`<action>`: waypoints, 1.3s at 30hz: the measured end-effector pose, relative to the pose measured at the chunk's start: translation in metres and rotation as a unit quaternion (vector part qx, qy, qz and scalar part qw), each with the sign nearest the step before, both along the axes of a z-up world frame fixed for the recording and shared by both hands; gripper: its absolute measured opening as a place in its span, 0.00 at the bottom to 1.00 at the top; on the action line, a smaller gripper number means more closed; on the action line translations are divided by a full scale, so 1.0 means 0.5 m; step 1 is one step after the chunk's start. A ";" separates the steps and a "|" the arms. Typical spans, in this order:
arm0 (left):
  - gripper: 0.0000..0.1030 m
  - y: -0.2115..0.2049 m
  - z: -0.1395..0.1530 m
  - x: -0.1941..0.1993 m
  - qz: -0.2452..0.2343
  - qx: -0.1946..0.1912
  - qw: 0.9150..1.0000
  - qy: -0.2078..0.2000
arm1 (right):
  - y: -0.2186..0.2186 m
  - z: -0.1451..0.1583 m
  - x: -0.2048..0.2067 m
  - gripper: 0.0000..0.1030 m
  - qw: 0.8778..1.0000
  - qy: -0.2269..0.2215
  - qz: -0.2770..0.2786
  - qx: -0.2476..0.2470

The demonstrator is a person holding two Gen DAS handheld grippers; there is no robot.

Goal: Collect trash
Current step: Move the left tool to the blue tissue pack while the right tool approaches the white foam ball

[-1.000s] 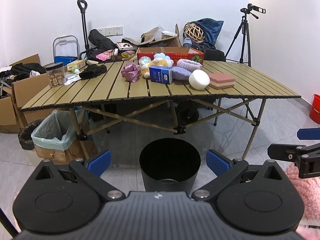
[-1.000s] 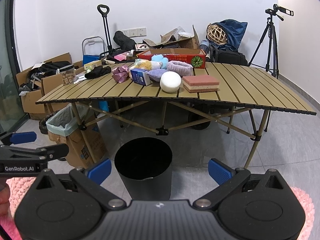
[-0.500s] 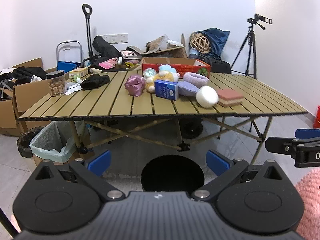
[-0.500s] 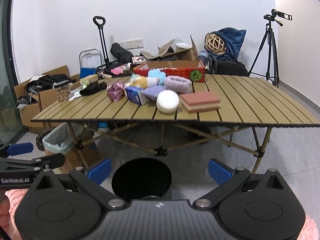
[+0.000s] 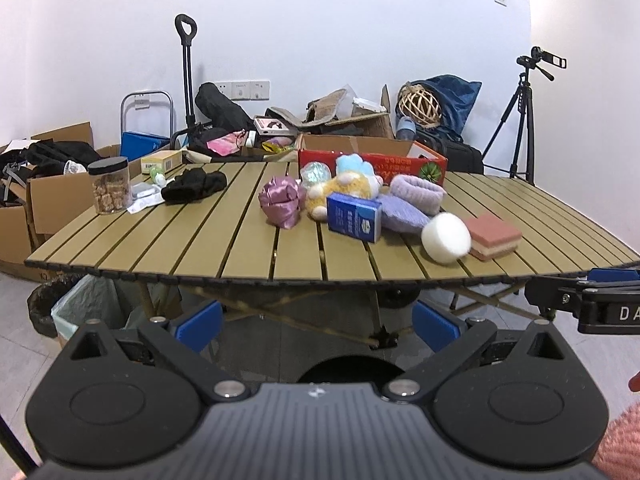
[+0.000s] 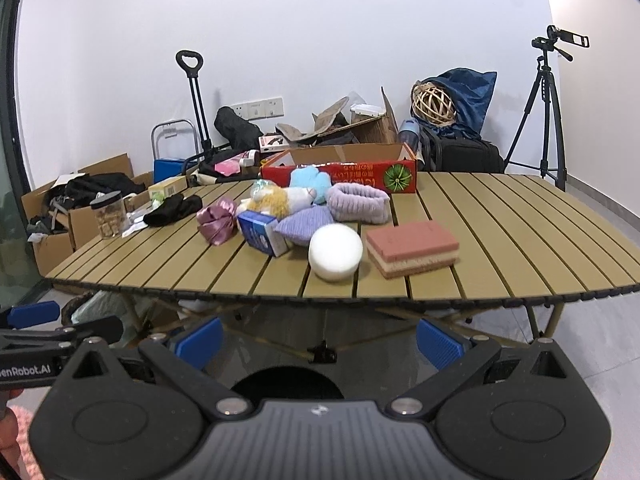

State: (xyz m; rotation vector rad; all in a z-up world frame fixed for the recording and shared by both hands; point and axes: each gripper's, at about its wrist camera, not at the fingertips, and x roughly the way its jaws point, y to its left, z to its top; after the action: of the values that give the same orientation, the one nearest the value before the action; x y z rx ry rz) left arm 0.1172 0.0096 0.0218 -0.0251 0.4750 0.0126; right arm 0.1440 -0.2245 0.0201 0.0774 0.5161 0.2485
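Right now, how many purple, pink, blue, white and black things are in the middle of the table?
Purple: 3, satin bundle, knit pouch, fluffy band
Pink: 1, sponge
Blue: 1, box
White: 1, foam cylinder
Black: 1, cloth
Total: 7

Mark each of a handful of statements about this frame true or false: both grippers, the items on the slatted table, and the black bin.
1. The left gripper holds the white foam cylinder. False: its jaws stand wide apart with nothing between them, and the cylinder lies on the slatted table.
2. The right gripper is open and holds nothing. True.
3. The pink layered sponge lies next to the white foam cylinder. True.
4. The snack jar lies tipped on its side. False: it stands upright, black lid on.
5. The black bin sits on the tabletop. False: it stands on the floor, in front of the table.
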 end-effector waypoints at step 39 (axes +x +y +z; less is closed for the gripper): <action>1.00 0.014 -0.085 0.289 0.047 -0.025 0.998 -0.015 | 0.068 -0.102 0.351 0.98 0.999 -0.026 0.021 -0.010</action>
State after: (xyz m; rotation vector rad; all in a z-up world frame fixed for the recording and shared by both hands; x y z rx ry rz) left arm 0.2616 0.0168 -0.0208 -0.0973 0.4433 0.0928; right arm 0.3192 -0.1907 -0.0309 0.0413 0.4693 0.2860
